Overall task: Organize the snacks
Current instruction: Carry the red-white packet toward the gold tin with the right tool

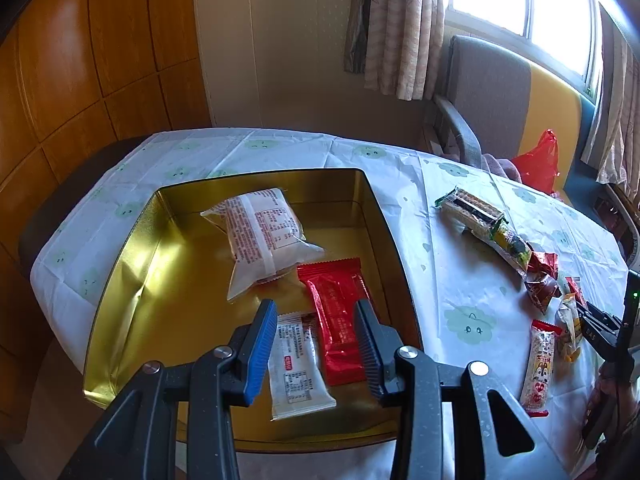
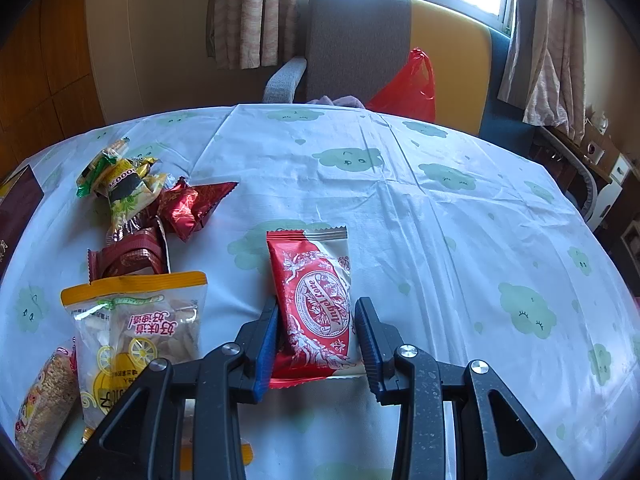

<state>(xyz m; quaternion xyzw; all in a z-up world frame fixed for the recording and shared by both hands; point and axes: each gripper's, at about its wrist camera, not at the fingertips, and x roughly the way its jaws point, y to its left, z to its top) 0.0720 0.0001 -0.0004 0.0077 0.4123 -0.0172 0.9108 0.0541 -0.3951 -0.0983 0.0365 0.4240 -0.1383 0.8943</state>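
The left hand-held gripper (image 1: 316, 344) hangs over the gold tin (image 1: 120, 276) with jaws apart and nothing between them. In the tin lie a white packet (image 1: 262, 240), a red bar (image 1: 338, 320) and a small white bar (image 1: 296, 368). The right hand-held gripper (image 2: 316, 340) seems to pinch a red-white snack (image 2: 316, 300), though contact at the right pad is unclear. Loose snacks (image 2: 132, 216) lie on the bench (image 2: 440, 240) at ten o'clock.

Your left claw (image 1: 316, 320) points steeply downward, jaws parted with nothing gripped between the pads. Your right claw (image 2: 316, 320) also angles downward, jaws partly closed around a packet.
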